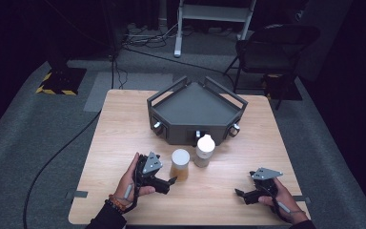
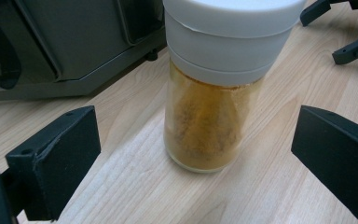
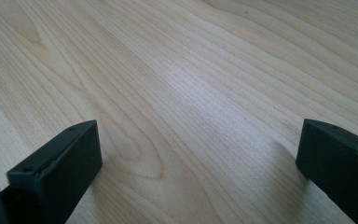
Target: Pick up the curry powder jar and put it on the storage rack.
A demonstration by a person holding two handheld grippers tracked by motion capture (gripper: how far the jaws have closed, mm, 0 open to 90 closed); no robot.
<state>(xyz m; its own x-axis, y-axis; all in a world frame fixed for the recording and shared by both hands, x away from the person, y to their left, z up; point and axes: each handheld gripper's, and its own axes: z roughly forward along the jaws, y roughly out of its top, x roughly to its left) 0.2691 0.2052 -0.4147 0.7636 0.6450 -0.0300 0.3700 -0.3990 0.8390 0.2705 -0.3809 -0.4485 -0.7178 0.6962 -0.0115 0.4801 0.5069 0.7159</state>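
In the high view, the left gripper (image 1: 170,182) sits near the front of the wooden table (image 1: 124,119), held in the person's left hand (image 1: 131,183), its jaws pointing at a glass spice jar (image 1: 180,164) with a white lid that stands upright just ahead of the tips, not yet touched. A second, smaller white-capped bottle (image 1: 204,150) stands just beyond and to the far side of that jar, in front of a grey tray-like fixture (image 1: 195,112). The right gripper (image 1: 240,194) rests well apart from both jars, over bare wood.

In the left gripper view, the jaws are spread wide, and the spice jar (image 2: 209,107) stands between them but farther ahead, clear of both pads, holding tan powder. The grey fixture (image 2: 65,42) lies beyond the left jaw.

In the right gripper view, the jaws are wide apart above the table (image 3: 191,93), holding nothing.
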